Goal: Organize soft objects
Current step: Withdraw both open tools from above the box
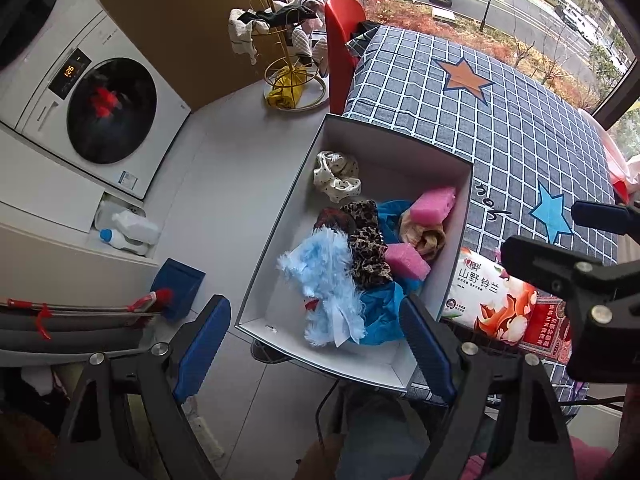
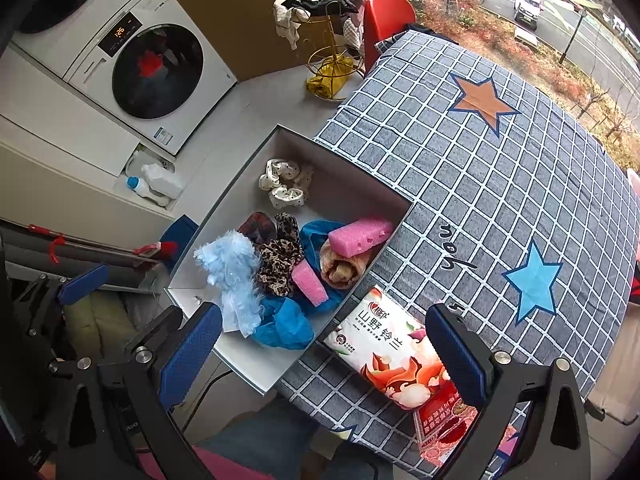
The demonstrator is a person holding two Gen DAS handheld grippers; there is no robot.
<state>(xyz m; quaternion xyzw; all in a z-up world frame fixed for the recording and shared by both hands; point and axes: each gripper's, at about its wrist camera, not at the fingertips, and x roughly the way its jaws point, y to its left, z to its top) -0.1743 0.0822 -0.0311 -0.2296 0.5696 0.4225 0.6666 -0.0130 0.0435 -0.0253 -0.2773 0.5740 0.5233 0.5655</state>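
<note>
A white open box (image 1: 280, 224) (image 2: 224, 220) sits at the left edge of the checked table. Inside lie a pale blue fluffy toy (image 1: 324, 280) (image 2: 232, 268), leopard scrunchies (image 1: 368, 248) (image 2: 280, 260), pink sponges (image 1: 434, 204) (image 2: 360, 236), a blue plastic bag (image 1: 380, 312) (image 2: 284, 324), a rolled tan cloth (image 2: 340, 270) and a dotted white scrunchie (image 1: 336, 176) (image 2: 286, 184). A soft tissue pack (image 1: 492, 300) (image 2: 396, 356) lies beside the box. My left gripper (image 1: 316, 348) hangs open above the box's near end, holding nothing. My right gripper (image 2: 324, 356) is open over the tissue pack.
The table wears a grey-blue checked cloth with stars (image 1: 500, 120) (image 2: 480, 160). A washing machine (image 1: 100, 112) (image 2: 152, 68) stands to the left, detergent bottles (image 1: 128, 232) below it. A gold rack with cloths (image 1: 280, 40) (image 2: 320, 32) and a red chair (image 1: 340, 40) stand beyond.
</note>
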